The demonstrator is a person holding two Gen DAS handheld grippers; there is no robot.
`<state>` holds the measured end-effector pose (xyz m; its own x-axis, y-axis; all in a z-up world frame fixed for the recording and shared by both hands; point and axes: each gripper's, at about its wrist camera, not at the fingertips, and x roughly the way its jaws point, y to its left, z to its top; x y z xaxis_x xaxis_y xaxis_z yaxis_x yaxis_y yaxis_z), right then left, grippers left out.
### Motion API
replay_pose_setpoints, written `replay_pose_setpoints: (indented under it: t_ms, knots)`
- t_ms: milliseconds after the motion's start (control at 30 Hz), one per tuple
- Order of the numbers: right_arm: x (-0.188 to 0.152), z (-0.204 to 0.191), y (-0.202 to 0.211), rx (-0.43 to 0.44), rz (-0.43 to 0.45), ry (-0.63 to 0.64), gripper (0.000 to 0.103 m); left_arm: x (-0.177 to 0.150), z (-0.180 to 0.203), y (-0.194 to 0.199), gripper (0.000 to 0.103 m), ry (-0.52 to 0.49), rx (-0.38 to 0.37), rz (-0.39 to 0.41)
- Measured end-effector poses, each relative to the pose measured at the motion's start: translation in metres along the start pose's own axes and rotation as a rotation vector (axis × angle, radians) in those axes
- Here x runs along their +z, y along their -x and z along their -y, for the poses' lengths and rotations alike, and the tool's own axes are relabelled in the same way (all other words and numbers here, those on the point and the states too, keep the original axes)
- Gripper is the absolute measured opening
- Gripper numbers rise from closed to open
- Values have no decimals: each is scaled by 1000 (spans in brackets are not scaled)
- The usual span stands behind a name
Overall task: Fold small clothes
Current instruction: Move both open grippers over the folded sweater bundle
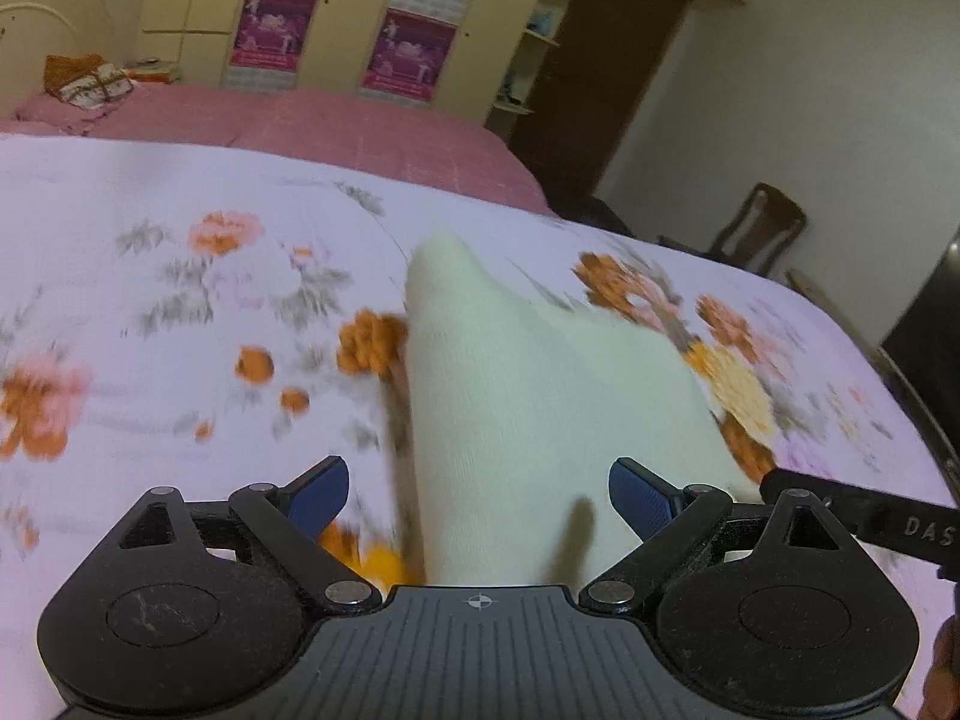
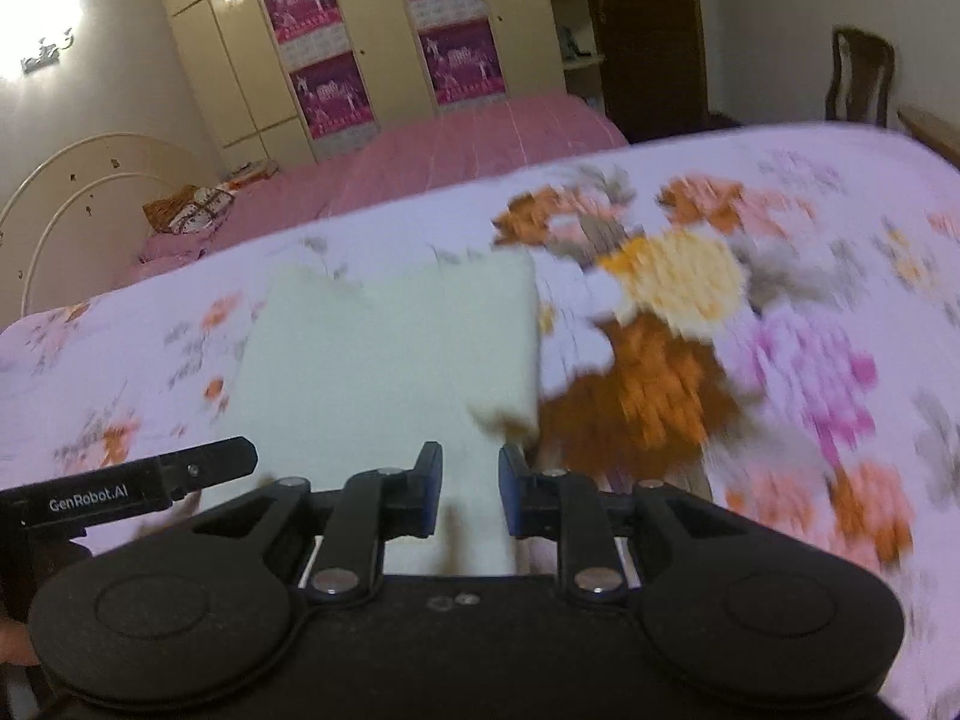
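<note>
Where the floral bedsheet (image 1: 150,324) spreads over the bed, lies a pale cream garment (image 1: 516,396), partly folded, one corner peaked up. Left tongs (image 1: 478,495) spread wide above its near edge, pads clear of the cloth. Right tongs (image 2: 471,495) narrowly parted, a strip of the same cream cloth (image 2: 384,354) between the pads; cannot tell whether pinched. Beyond, a pink bed (image 1: 336,120) and a wardrobe (image 1: 342,12).

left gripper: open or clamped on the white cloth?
Open. The left gripper has its blue pads spread wide, clear of the white cloth, which lies between them on the floral bedsheet.
</note>
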<state>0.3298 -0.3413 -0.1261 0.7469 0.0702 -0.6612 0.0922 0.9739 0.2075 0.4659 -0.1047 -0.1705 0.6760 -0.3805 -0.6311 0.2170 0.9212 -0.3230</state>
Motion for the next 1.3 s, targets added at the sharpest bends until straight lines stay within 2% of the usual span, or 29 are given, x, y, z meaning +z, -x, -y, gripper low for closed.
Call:
replay_pose_setpoints:
  t_ms: [167,267,500,567,600,667,767,800,867,933,967,1300]
  knots:
    - [32,-4,-42,3,25,-1,22,25,-15,-48,93,78,80,-26]
    - [44,-2,-73,-6,15,-9,22,33,-25,-70,93,129,79,-48]
    - [55,7,-114,-48,24,14,22,48,-26,-97,93,136,109,-20]
    - [51,14,-134,-96,-28,29,22,51,-25,-102,93,121,120,-14]
    - [50,18,-135,-88,-7,32,21,52,-24,-103,93,118,124,-14]
    - [53,18,-134,-85,-23,44,21,55,-24,-100,93,128,124,-12]
    - [63,18,-127,-50,-13,20,24,58,-17,-93,93,84,147,49]
    - [66,17,-124,-29,7,11,25,59,-17,-96,93,76,163,48]
    - [72,11,-126,-21,24,20,26,60,-26,-108,93,117,165,-3]
    - [71,5,-137,-27,1,45,28,58,-27,-110,93,93,163,8]
    - [67,5,-147,-49,-37,64,28,57,-25,-111,93,67,168,6]
    - [68,4,-145,-58,-37,60,28,57,-21,-103,93,77,176,-4]
